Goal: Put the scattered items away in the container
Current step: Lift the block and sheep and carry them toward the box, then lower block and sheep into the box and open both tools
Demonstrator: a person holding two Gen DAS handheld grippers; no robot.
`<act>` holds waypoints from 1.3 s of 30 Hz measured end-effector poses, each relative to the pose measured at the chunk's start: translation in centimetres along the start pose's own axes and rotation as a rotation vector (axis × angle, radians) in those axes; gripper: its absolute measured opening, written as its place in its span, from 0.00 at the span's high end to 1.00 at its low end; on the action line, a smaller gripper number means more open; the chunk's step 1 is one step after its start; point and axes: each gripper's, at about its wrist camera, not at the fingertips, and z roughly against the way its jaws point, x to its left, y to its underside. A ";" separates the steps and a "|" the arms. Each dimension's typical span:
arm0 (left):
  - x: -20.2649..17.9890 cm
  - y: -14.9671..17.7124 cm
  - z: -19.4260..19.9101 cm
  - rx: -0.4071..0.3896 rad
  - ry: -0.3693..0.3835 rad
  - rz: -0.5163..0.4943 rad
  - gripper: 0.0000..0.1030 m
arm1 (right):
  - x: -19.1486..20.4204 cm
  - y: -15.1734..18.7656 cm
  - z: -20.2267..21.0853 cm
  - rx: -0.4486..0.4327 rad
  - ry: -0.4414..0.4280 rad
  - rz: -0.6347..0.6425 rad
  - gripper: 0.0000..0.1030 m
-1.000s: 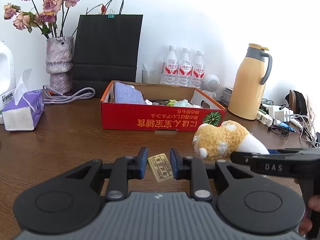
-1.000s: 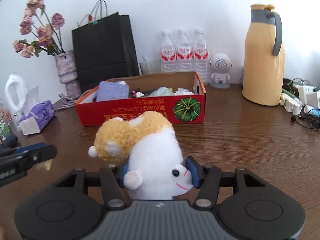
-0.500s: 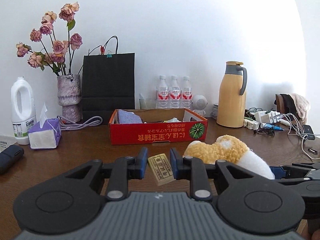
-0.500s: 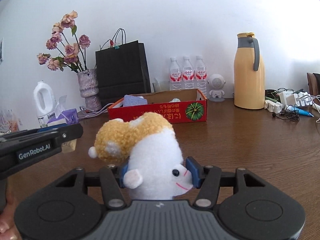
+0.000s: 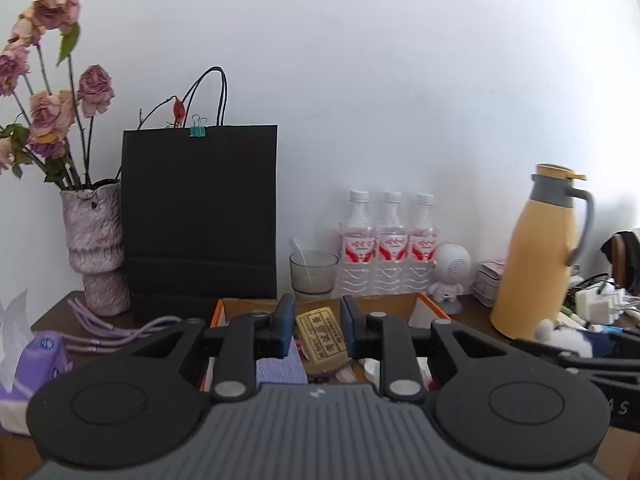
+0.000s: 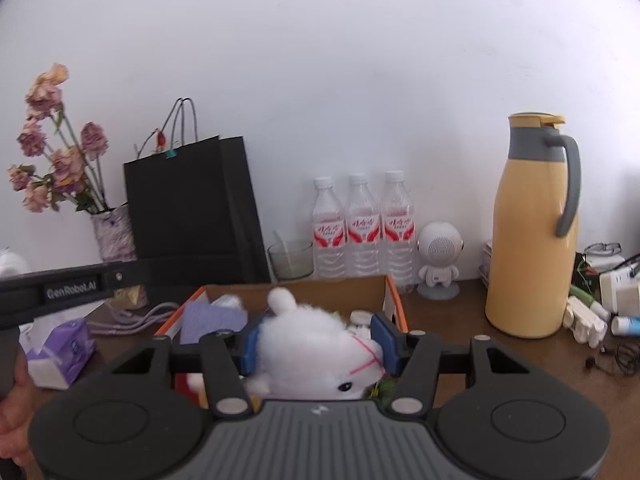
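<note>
My left gripper [image 5: 318, 330] is shut on a small yellow packet [image 5: 320, 338] with dark print, held over the left part of the open red cardboard box [image 5: 434, 309]. My right gripper [image 6: 318, 344] holds a white and tan plush toy [image 6: 312, 344] between its blue pads above the box [image 6: 397, 300]. Its jaws are closing on the toy, which hangs head down. The box holds a lilac cloth [image 6: 208, 316] and small white items. In the left wrist view, the toy's white fur [image 5: 564, 336] shows at the right edge.
Behind the box stand a black paper bag [image 5: 200, 216], a glass [image 5: 314, 270], three water bottles [image 5: 386, 248], a white robot figure [image 5: 450, 268] and a yellow jug [image 6: 532, 232]. A vase of dried roses [image 5: 96, 248], lilac cables and a tissue pack [image 6: 64, 346] lie left. Chargers and wires crowd the right.
Both grippers have risen and gone forward from the table's front to above the box, each keeping its item. The plush toy has tipped over so its tan back now hangs out of sight.
</note>
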 end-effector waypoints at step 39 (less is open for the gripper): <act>0.2 10.6 10.0 0.131 0.124 0.066 0.76 | 0.5 10.0 4.2 0.210 -0.085 -0.002 0.57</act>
